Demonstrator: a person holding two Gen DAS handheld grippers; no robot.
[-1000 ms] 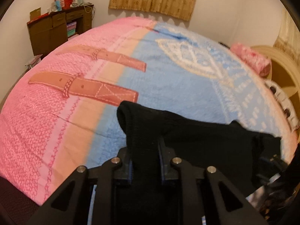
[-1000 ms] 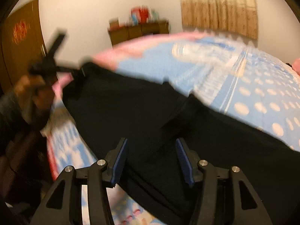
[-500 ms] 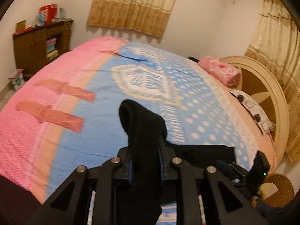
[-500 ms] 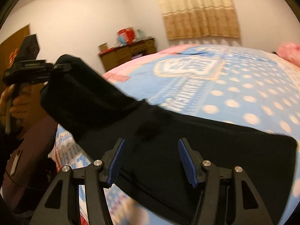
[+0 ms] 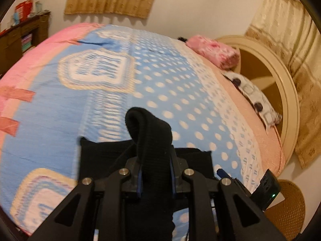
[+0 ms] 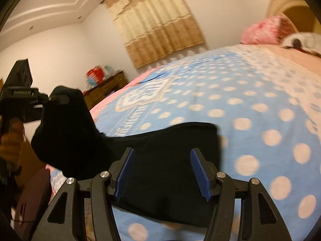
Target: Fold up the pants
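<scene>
At the far left of the right wrist view, a hand (image 6: 10,140) is seen gripping the handle of the left gripper (image 6: 60,98), whose jaws are pressed together on a bunched fold of the black pants (image 6: 170,160). That fold is lifted off the bed, and the cloth hangs down from it to the part that lies flat on the blue dotted bedspread (image 6: 260,104) near the bed's near edge. In the left wrist view the same pinch is seen from behind: the thick fold of the pants (image 5: 150,140) is clamped between the blue pads of the left gripper (image 5: 155,175) and sticks up past them. Further right, the right gripper (image 6: 163,173) is held just above the flat part of the pants with its jaws spread and nothing pressed between the pads. Behind, a wooden cabinet (image 6: 106,86) stands at the far left wall, a curtain (image 6: 156,20) hangs on the far wall, and a pink pillow (image 5: 215,51) lies at the far right by the headboard (image 5: 289,92).
</scene>
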